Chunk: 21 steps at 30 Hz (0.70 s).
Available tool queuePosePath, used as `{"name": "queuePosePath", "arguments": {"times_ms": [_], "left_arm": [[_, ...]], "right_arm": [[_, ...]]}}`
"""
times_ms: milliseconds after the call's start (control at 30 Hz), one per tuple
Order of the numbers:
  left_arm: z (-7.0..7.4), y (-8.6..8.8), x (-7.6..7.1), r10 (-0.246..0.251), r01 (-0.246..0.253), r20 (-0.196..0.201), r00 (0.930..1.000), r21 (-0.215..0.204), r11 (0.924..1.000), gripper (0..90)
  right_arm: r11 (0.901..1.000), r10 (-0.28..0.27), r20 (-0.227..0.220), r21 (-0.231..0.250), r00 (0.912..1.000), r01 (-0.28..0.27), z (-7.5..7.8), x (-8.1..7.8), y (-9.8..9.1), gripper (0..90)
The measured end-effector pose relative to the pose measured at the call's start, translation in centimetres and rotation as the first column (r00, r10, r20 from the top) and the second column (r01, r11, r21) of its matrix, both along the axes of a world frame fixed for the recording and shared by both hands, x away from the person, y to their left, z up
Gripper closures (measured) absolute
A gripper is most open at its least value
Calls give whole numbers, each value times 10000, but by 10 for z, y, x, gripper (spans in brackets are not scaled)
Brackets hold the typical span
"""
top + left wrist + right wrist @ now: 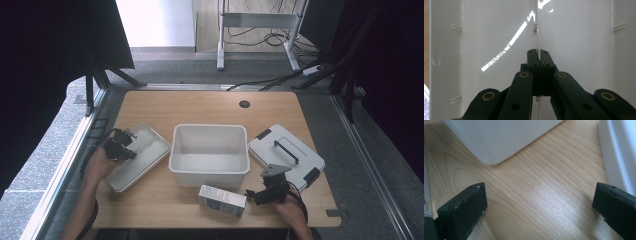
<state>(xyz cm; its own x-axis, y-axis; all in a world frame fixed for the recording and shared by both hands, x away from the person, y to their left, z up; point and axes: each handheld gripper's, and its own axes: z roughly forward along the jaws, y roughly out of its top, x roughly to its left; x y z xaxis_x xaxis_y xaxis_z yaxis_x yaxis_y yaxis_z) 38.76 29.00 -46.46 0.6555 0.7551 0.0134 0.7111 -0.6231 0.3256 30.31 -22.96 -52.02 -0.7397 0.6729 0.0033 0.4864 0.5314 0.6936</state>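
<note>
Left gripper (120, 145): over the white tray (150, 161) at table left, hand behind it. In left gripper view the jaws are pinched together on the tray's thin centre rib (538, 37); whether they truly clamp it or just meet around it, can't tell for sure, but looks like a grip.
Right gripper (257, 196): near front edge of wooden table (210, 107), jaws spread wide, nothing between them. Right gripper view shows bare wood under the jaws, w/ a corner of the bin above and a white edge at the right.
Carton (222, 200): small white/grey box lying flat on the table, just in front of the bin, just left of right gripper. Close, but not touching as far as I can see.
White bin (210, 155): centre of table, open top, looks empty inside.
Bin lid (286, 155): flat on the table right of bin, black handle + black clips up, apart from the bin.
Done so far (judgement): lid off, bin open and ready, tray prob. in hand on the left.
Left to do (judgement): carton not yet grasped or lifted; nothing in the bin yet; lid not back on. Early stage, approx. at the reach-for-carton step.
Next needs: right gripper to close in on the carton, jaws across its narrow sides.
</note>
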Motion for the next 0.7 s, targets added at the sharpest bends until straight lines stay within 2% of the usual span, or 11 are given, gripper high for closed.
{"name": "queuePosePath", "arguments": {"times_ms": [267, 467, 600, 633, 667, 700], "left_arm": [[-16, -7, -1, -24, 25, 48, 10000, -133, 9999, 887], [-18, -8, -1, 17, -12, 170, 9999, -311, 9995, 881], [-14, -7, -4, 78, -52, 388, 9992, -677, 9977, 764], [-13, -7, -6, 55, -22, 469, 9989, -699, 9976, 680], [-11, -7, -7, 97, -52, 587, 9982, -757, 9971, 680], [-8, -7, -9, 122, -65, 697, 9975, -814, 9967, 640]], "right_arm": [[10000, -10, -1, 7, 10000, 10, 0, 0, 0, 0], [10000, -1, -8, 3, 10000, 1, 0, 0, 0, 0], [10000, -2, -8, 3, 10000, 2, 0, 0, 0, 0], [10000, -2, -10, 3, 10000, 2, 0, 0, 0, 0], [10000, -3, -8, 3, 10000, 3, 0, 0, 0, 0], [10000, -3, -9, 4, 10000, 3, 0, 0, 0, 0]]}}
